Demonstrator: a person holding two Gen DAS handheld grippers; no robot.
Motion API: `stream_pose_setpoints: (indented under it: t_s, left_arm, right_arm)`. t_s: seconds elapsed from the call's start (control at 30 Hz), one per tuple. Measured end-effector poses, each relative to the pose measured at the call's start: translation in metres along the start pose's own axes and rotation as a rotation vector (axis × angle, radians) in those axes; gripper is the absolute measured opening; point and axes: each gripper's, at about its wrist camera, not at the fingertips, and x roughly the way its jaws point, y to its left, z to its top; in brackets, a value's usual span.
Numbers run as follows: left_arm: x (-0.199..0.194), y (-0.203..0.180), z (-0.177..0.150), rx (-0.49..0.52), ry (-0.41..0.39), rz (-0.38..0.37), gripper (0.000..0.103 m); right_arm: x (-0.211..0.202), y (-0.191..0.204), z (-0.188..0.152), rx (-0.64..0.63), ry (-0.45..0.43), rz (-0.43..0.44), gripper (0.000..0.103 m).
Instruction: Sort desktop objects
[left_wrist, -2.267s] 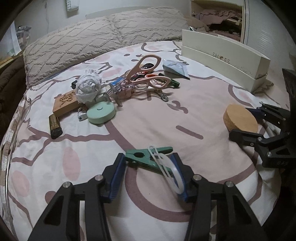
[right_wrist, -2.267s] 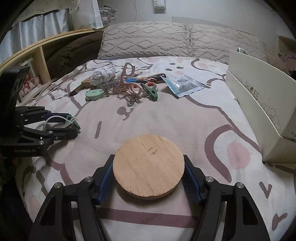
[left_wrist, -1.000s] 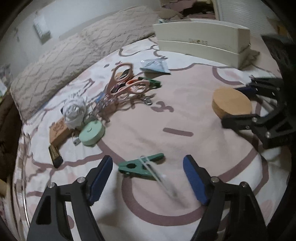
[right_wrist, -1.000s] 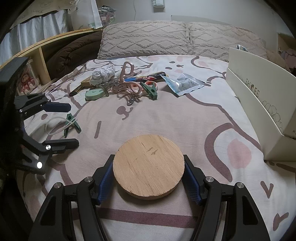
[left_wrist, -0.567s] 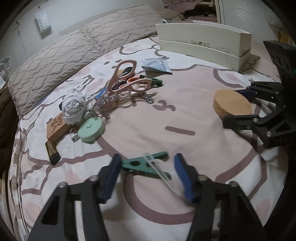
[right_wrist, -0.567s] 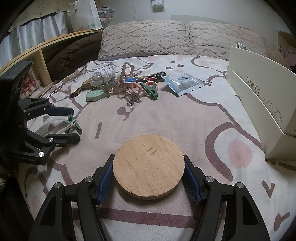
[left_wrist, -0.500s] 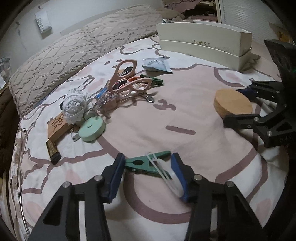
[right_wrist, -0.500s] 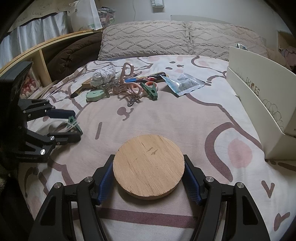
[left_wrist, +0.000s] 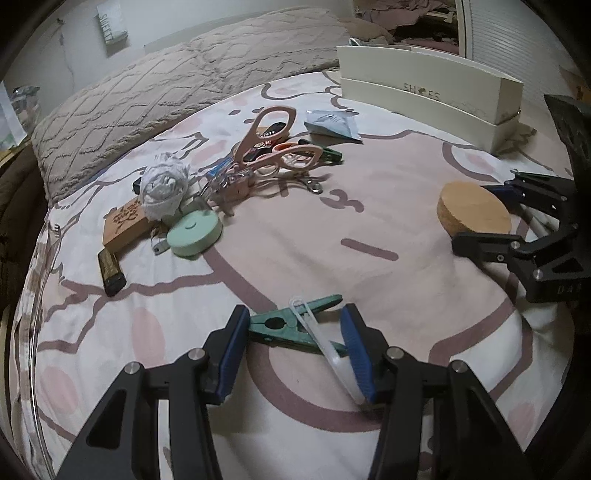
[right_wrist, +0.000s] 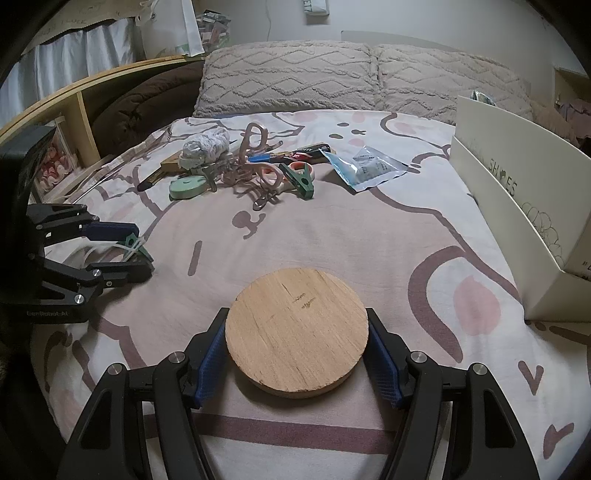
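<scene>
Left gripper (left_wrist: 295, 345): clamped on the green clip (left_wrist: 291, 325); lift straight, loop trailing.
Right gripper (right_wrist: 297, 363): grasping the wooden disc (right_wrist: 297, 334); hold level.

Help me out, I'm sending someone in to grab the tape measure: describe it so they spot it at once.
On the bed, look at the pile of clutter in front of the pillows. At the pile's near edge, just below the balled white cloth and beside the small wooden block, lies the tape measure. It is the only flat, round, mint-green disc there.
</scene>
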Motion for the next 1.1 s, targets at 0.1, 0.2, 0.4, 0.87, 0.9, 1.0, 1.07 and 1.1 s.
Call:
stream_pose_setpoints:
  t_s: [0.1,0.2,0.4,0.87,0.9,1.0,1.07,1.1]
  left_arm:
    - [-0.002,-0.002,-0.003,-0.01,-0.007,0.011,0.051]
    - [-0.005,-0.003,-0.005,-0.017,-0.016,0.019,0.051]
    - [-0.018,-0.007,-0.005,-0.027,-0.061,0.065,0.05]
    - [-0.054,-0.028,0.009,-0.151,-0.142,0.022,0.05]
    - [-0.056,-0.031,0.01,-0.155,-0.149,0.017,0.05]
    - [-0.064,-0.043,0.016,-0.154,-0.171,-0.004,0.05]
    - [-0.067,-0.051,0.021,-0.148,-0.179,-0.017,0.05]
    - [-0.068,-0.055,0.024,-0.142,-0.183,-0.022,0.05]
  right_arm:
    - [0.0,0.0,0.0,0.0,0.0,0.0,0.069]
    - [0.0,0.0,0.0,0.0,0.0,-0.001,0.069]
    - [-0.013,-0.004,-0.003,0.03,-0.044,-0.015,0.069]
    - [-0.052,-0.008,-0.001,0.038,-0.107,-0.02,0.069]
    - [-0.056,-0.009,0.0,0.04,-0.111,-0.018,0.069]
    - [-0.067,-0.015,0.0,0.051,-0.12,-0.012,0.069]
    - [-0.073,-0.02,-0.001,0.057,-0.117,-0.018,0.069]
    - [-0.076,-0.022,-0.001,0.059,-0.116,-0.021,0.069]
